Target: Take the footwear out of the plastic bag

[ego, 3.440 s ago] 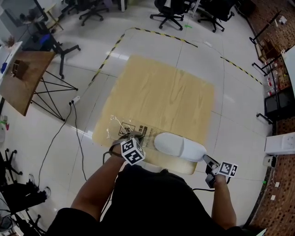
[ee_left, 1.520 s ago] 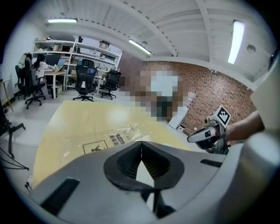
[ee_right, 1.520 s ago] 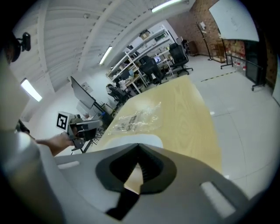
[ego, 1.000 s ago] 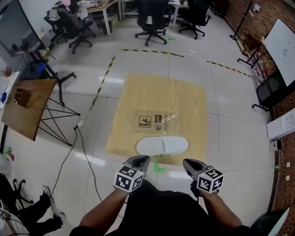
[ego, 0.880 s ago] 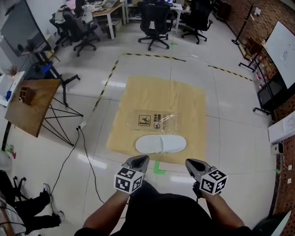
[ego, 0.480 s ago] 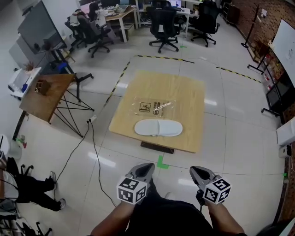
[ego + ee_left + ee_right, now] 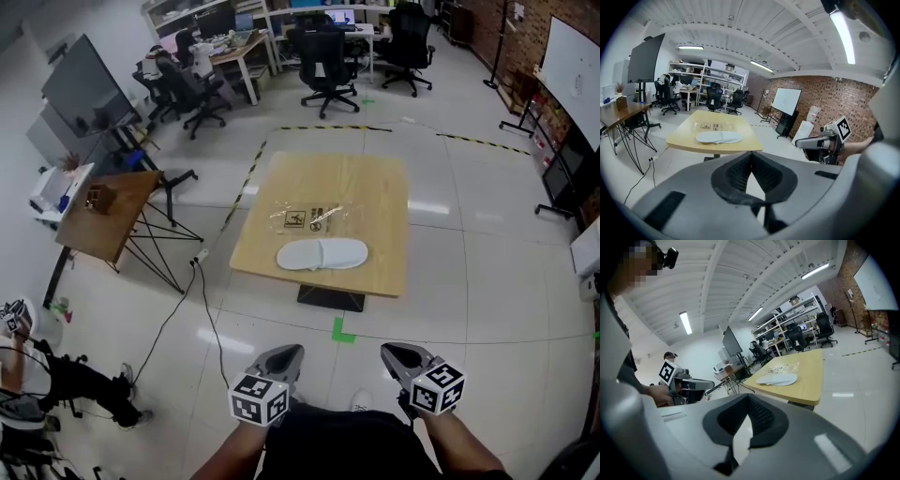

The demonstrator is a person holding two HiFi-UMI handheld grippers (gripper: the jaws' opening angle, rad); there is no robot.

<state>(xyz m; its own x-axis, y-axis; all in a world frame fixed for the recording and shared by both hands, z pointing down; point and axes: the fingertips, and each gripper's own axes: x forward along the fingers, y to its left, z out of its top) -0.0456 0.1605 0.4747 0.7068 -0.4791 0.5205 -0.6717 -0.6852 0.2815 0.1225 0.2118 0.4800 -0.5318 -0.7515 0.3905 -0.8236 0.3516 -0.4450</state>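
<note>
on the table [image 7: 375, 202], slippers [image 7: 322, 254] well apart from left gripper [image 7: 286, 354] and right gripper [image 7: 391, 354], both pressed together

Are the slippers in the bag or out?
Out. The white slippers lie on the table, beside the flat plastic bag.

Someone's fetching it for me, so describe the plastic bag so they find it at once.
Find the light wooden table in the middle of the tiled floor. On it lies a pair of white slippers; the plastic bag lies flat just beyond them in the head view. It is clear and crinkled with dark printed marks, unlike the white slippers.
</note>
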